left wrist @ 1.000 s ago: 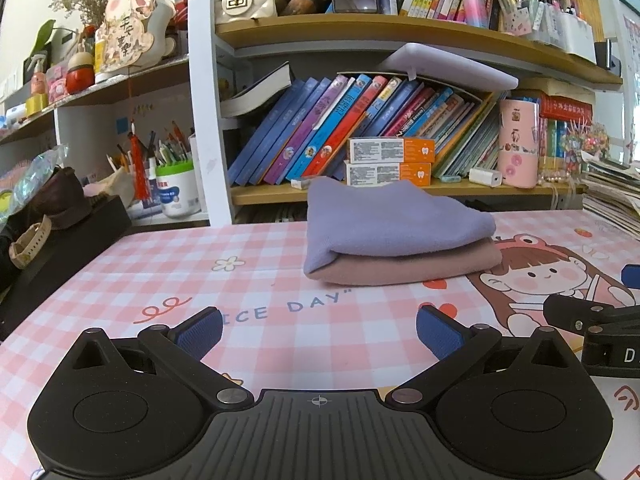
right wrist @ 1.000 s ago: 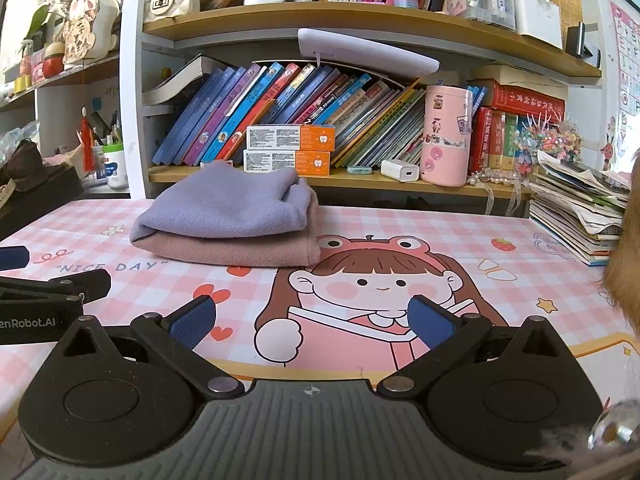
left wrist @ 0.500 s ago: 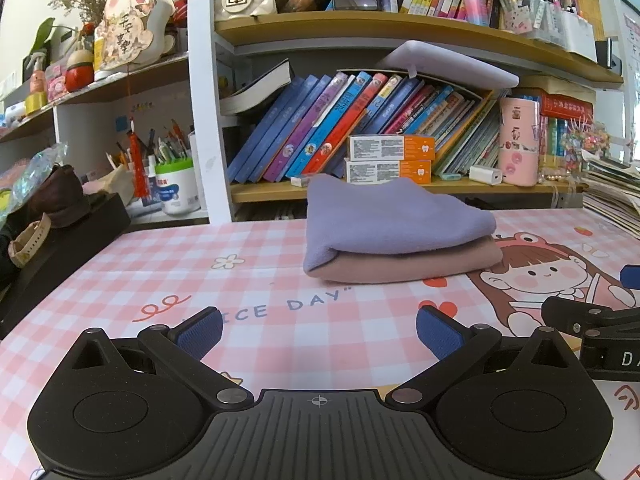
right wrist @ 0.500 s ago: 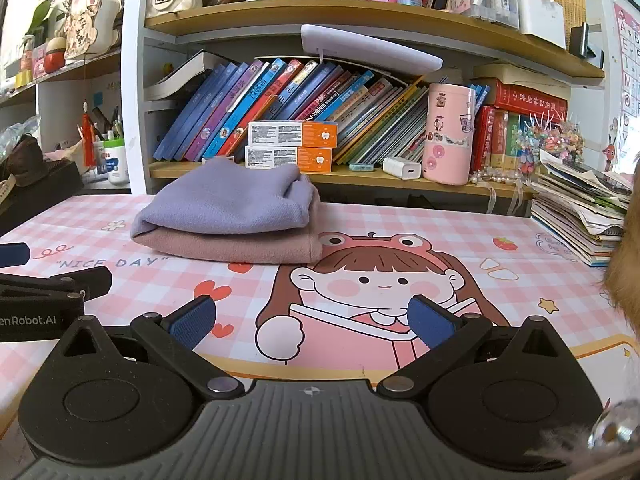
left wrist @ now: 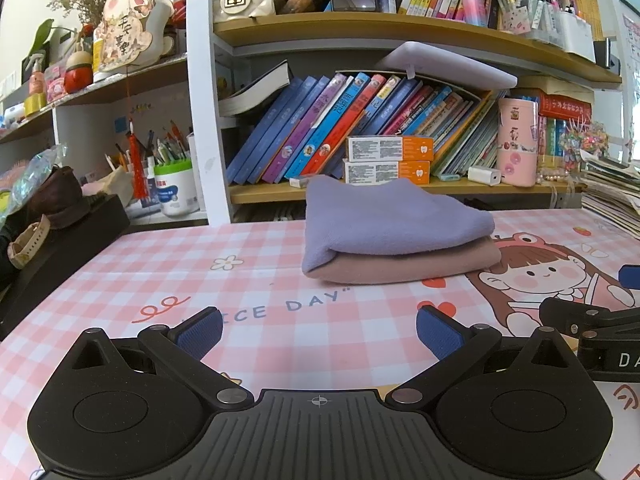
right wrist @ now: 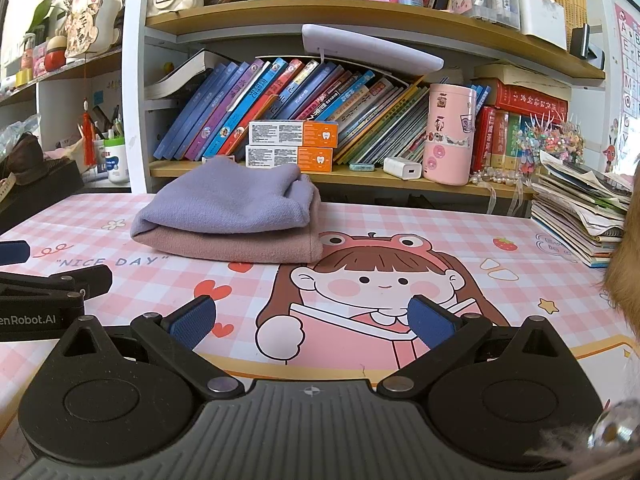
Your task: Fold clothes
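We see a desk (left wrist: 248,280) covered with a pink checked mat showing a cartoon girl (right wrist: 376,280). To the girl's left, near the back of the desk, a folded pink cloth (right wrist: 240,246) lies directly on the mat, with a folded lilac cloth (right wrist: 228,196) on top. To her right, a stack of papers (right wrist: 580,216) rests at the desk's edge.
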